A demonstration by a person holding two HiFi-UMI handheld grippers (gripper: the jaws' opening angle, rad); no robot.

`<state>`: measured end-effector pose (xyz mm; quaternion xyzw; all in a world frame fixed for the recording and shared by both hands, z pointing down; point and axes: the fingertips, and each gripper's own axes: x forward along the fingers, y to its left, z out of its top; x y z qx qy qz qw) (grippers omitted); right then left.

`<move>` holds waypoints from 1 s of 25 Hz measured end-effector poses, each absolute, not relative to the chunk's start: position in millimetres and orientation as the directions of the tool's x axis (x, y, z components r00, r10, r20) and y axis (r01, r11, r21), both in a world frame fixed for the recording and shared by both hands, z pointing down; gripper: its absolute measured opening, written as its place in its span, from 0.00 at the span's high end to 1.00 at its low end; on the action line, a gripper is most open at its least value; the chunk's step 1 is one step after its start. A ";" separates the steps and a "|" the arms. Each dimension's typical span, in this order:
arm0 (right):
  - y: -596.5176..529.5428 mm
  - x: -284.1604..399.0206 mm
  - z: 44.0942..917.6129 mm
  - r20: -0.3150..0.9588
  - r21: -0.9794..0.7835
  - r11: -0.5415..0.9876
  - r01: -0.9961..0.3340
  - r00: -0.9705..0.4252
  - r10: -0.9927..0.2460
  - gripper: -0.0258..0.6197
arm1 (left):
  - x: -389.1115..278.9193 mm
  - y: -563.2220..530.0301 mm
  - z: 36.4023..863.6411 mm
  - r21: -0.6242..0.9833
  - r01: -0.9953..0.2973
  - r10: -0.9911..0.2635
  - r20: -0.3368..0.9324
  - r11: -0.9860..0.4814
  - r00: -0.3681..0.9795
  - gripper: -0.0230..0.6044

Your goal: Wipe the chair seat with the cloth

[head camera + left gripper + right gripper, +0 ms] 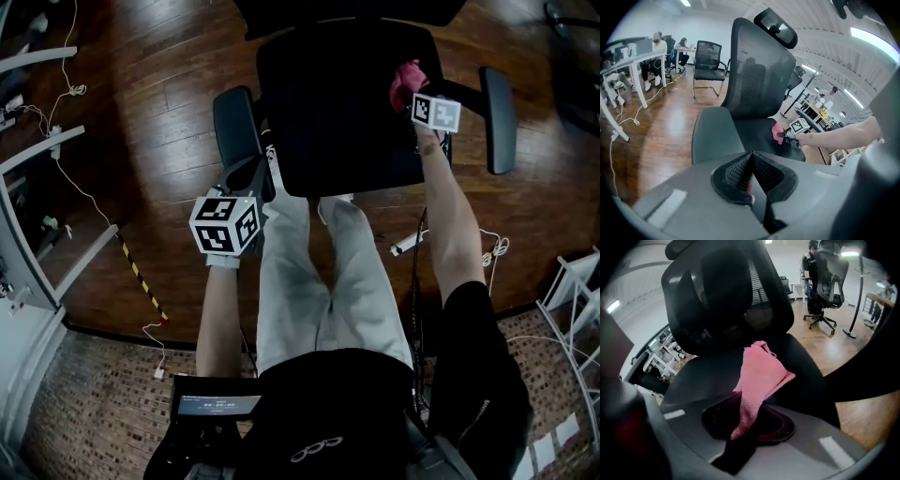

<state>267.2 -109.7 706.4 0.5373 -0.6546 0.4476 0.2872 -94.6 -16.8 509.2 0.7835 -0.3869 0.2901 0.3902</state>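
While you stand at the front of the black office chair, your right claw (417,97) is clenched on a pink cloth (406,81), pinching one end so the rest of it trails forward from the jaws. It sits over the far right part of the chair seat (328,112), close to the backrest. From the right gripper view, the cloth (761,375) points away from the claw toward the backrest and lies low over the seat; whether it presses on the seat is hard to tell. Most of the seat spreads to the left of the cloth and back toward your legs, so a wiping stroke would likely run that way. Your left claw (246,180) is shut and seems empty, off the seat's near left corner, beside the left armrest (234,122). Your right arm is plainly the nearer one.
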 end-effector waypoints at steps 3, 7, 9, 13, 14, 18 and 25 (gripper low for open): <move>-105.2 296.5 698.5 0.856 -0.235 -0.050 -0.971 -0.182 -0.484 0.86 | -94.8 -18.0 506.0 0.368 -0.838 -0.403 0.751 -0.402 0.523 0.97; -97.8 309.5 698.8 0.846 -0.239 -0.101 -0.966 -0.156 -0.509 0.86 | -79.6 -20.6 501.3 0.390 -0.826 -0.429 0.717 -0.406 0.549 0.97; -94.8 303.0 699.5 0.846 -0.255 -0.113 -0.960 -0.165 -0.508 0.86 | -63.5 -20.7 499.1 0.386 -0.815 -0.429 0.707 -0.431 0.562 0.97; -88.8 257.1 703.3 0.845 -0.318 -0.097 -0.943 -0.235 -0.480 0.86 | -42.2 -20.2 494.2 0.404 -0.796 -0.426 0.687 -0.450 0.589 0.97; -87.4 241.2 706.2 0.842 -0.335 -0.085 -0.938 -0.257 -0.474 0.86 | -40.3 -19.8 494.0 0.409 -0.795 -0.425 0.684 -0.448 0.592 0.97; -84.1 174.2 716.1 0.820 -0.408 -0.027 -0.913 -0.353 -0.451 0.86 | -41.2 -17.6 494.0 0.421 -0.796 -0.432 0.678 -0.435 0.595 0.97; -74.0 55.4 712.3 0.769 -0.523 0.100 -0.846 -0.519 -0.373 0.86 | -54.3 -16.0 492.3 0.443 -0.799 -0.450 0.664 -0.406 0.597 0.97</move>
